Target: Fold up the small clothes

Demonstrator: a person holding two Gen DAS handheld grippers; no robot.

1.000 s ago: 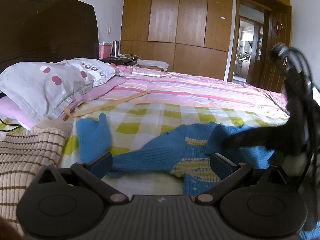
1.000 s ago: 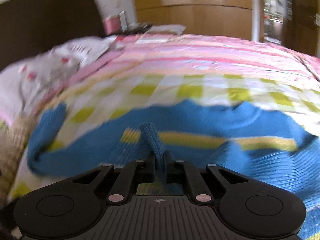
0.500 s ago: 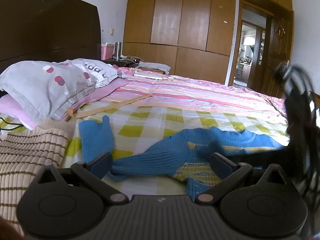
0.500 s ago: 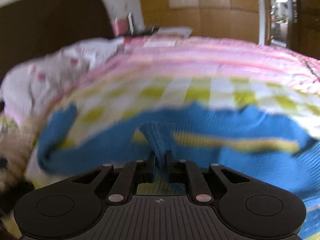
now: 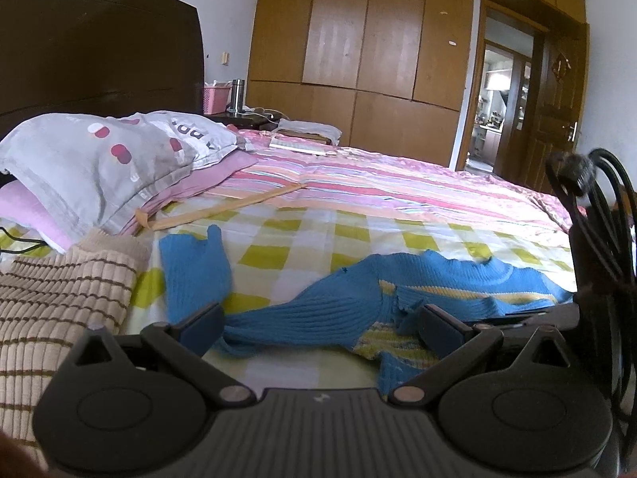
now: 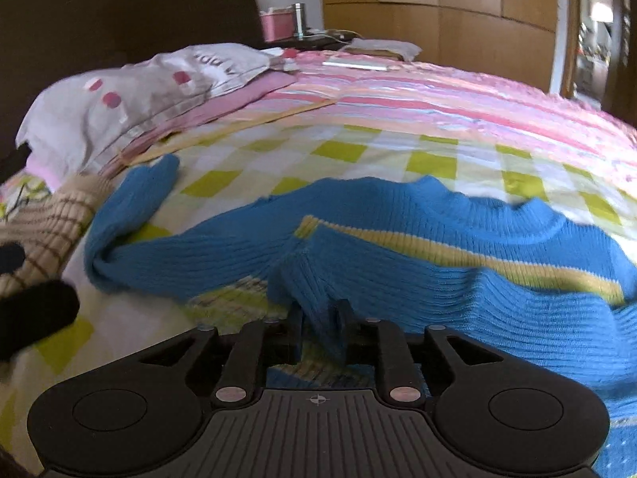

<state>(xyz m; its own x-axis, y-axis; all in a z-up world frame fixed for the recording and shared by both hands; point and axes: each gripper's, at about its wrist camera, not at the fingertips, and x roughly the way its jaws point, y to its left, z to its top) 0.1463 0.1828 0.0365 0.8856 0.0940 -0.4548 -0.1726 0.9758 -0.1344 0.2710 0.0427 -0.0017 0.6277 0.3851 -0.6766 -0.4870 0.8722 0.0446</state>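
— Why are you leaving your right tongs (image 6: pixel 318 316) down in the wool like that?

— I'm letting go of the fold. The jaws have just been opening, and a ridge of the blue sweater (image 6: pixel 398 263) is still standing between them, though I'm judging the pads are no longer pinching it. I brought that part over the body so it would lie flat there.

— And the left tongs (image 5: pixel 318 320)?

— I'm holding them wide open and empty, just above the near edge of the sweater, ready for the other sleeve (image 5: pixel 195 275).

— Where is the sweater lying?

— It's lying on the checked bedsheet (image 5: pixel 358 235), near my edge of the bed, beside a beige striped jumper (image 5: pixel 55 298). Its long axis is running across in front of me, left to right, with that loose sleeve bending away towards the pillows (image 5: pixel 91 159).
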